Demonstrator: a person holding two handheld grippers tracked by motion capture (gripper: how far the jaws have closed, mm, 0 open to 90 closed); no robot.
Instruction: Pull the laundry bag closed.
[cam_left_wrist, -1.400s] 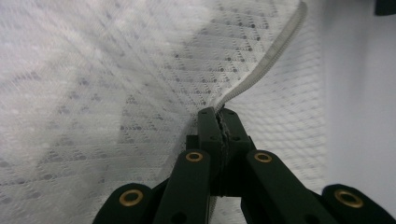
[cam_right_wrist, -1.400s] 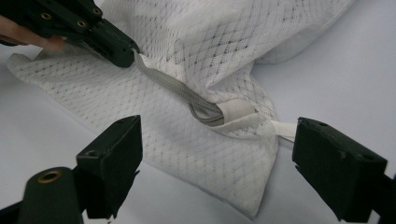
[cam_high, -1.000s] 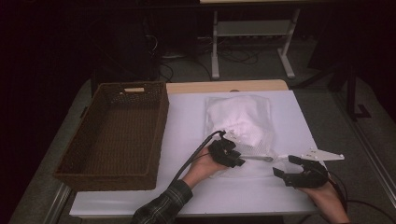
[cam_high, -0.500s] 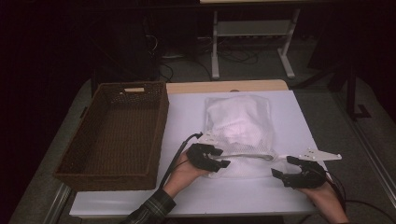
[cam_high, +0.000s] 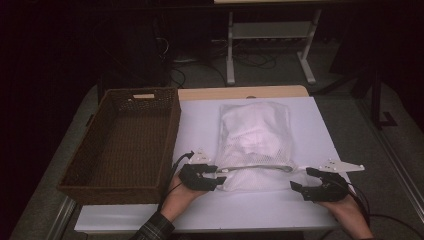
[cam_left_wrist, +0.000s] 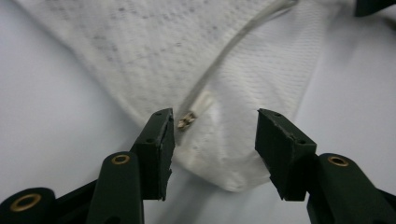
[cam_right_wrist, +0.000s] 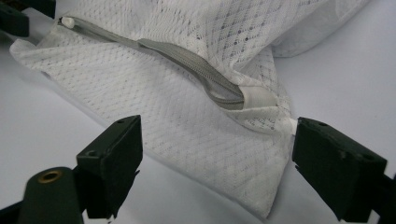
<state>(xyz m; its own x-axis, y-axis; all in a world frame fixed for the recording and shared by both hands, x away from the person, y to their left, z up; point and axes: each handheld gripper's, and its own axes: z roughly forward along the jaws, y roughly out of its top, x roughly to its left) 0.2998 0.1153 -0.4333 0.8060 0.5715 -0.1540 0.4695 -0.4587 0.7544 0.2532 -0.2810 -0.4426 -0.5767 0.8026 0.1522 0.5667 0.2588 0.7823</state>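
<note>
High view, left gripper (cam_high: 212, 176) shifted left to mesh bag (cam_high: 255, 135) corner, fingers just opening

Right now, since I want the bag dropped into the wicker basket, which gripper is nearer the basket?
Left. The left gripper sits just beside the wicker basket; the right gripper is across the mesh bag.

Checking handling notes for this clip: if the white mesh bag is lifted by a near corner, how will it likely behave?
The mesh bag would probably sag and fold, since its thin netting lies limp and creased on the table. It looks light for its bulk: the stuffing seems to be soft white cloth. The contents may slump toward the far end, away from the zipper.
</note>
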